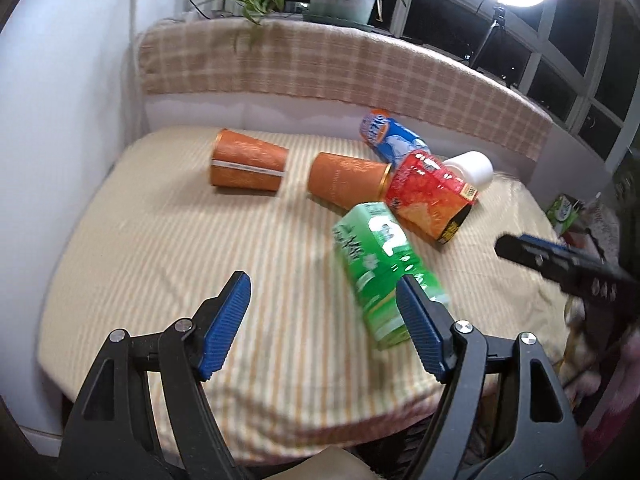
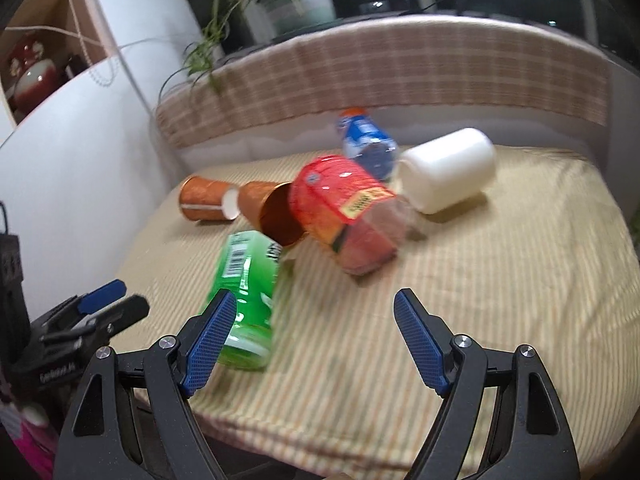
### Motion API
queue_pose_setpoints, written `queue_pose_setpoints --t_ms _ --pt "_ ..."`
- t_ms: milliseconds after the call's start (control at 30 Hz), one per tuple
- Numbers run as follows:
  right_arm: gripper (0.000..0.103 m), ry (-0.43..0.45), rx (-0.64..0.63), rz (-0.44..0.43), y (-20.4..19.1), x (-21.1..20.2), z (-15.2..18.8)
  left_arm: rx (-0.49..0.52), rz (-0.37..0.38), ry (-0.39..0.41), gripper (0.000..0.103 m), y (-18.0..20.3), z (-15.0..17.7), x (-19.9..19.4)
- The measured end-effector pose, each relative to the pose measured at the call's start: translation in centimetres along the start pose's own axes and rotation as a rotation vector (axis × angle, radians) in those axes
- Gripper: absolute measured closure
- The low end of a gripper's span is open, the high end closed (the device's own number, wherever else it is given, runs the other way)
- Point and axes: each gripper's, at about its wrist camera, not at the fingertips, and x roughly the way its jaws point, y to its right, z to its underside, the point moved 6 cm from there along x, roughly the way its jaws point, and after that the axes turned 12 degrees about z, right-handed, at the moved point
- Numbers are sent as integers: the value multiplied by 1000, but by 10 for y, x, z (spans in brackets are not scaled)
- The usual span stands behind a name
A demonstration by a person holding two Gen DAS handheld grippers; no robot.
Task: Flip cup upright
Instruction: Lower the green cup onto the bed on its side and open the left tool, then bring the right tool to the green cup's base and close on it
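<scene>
Right now my left gripper hangs with its jaws spread wide and nothing between them, low over the near part of the striped cloth that covers the counter. My right gripper is likewise wide open and empty; in the left wrist view it shows as a dark finger with a blue pad coming in from the right edge.

Two orange cups lie on their sides well ahead of both grippers. The far cup rests toward the back left, apart from the rest of the clutter, with a white band around its body. The near cup lies just right of it, its gold-rimmed mouth up against a red snack box. From the right wrist view the near cup shows its open mouth, and the far cup sits behind it to the left.

A green carton lies tilted between my left gripper and the near cup, its lower end right beside my left gripper's right finger. Behind the red box are a blue bottle and a white cup, both on their sides.
</scene>
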Motion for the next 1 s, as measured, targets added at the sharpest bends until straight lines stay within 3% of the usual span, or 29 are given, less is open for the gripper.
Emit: queue_pose_setpoints --t_ms 367,567,1000 --pt "22 -195 -12 -141 -24 44 -13 -84 -40 -31 23 -39 28 -24" --pt "22 -299 -71 -210 -48 59 -15 -78 -51 -29 23 -41 32 -30" --pt "22 -496 -91 -209 -74 116 -19 -54 -49 -14 23 -35 32 -35"
